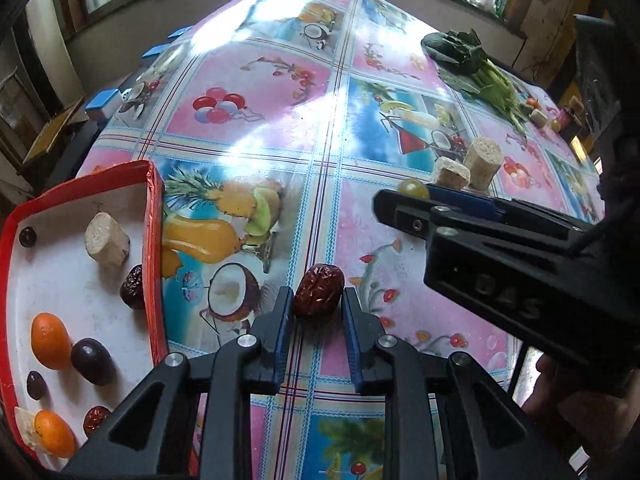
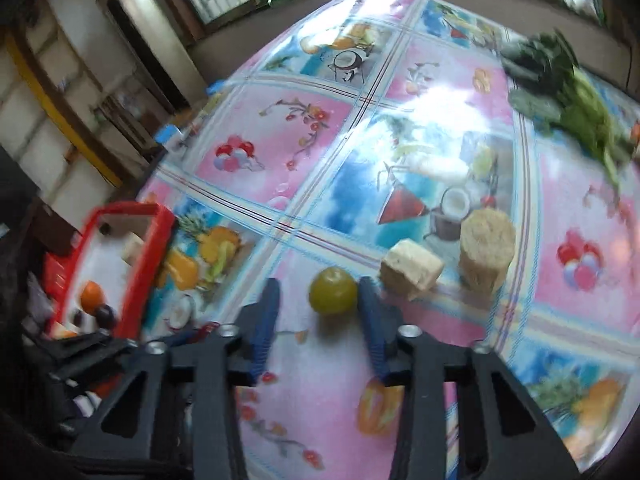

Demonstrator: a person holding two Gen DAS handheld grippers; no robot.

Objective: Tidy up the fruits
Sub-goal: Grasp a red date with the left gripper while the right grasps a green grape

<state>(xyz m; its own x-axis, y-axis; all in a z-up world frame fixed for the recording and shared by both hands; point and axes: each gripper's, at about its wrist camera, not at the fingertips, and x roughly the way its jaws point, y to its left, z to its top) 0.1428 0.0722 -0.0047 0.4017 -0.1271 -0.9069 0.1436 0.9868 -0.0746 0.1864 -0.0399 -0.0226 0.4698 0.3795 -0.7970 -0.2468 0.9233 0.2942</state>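
1. The left gripper (image 1: 318,312) stands with its jaws released on either side of a wrinkled, dark red dried date (image 1: 319,290), which lies on the counter (image 1: 280,128) covered by a glossy pink and blue fruit-print cloth, just beside the red-rimmed white tray (image 1: 154,216). The left pad looks touching or nearly so, with a small gap on the right, so centre the jaws before squeezing.
2. The right gripper (image 2: 318,312) has its jaws released around a round yellow-green grape (image 2: 333,290) resting on the counter near two beige cork-like cylinders (image 2: 486,248). Close gently, since the grape will likely roll or bruise.
3. Lift each clear of the rim, then set it down in a bare part of the tray.
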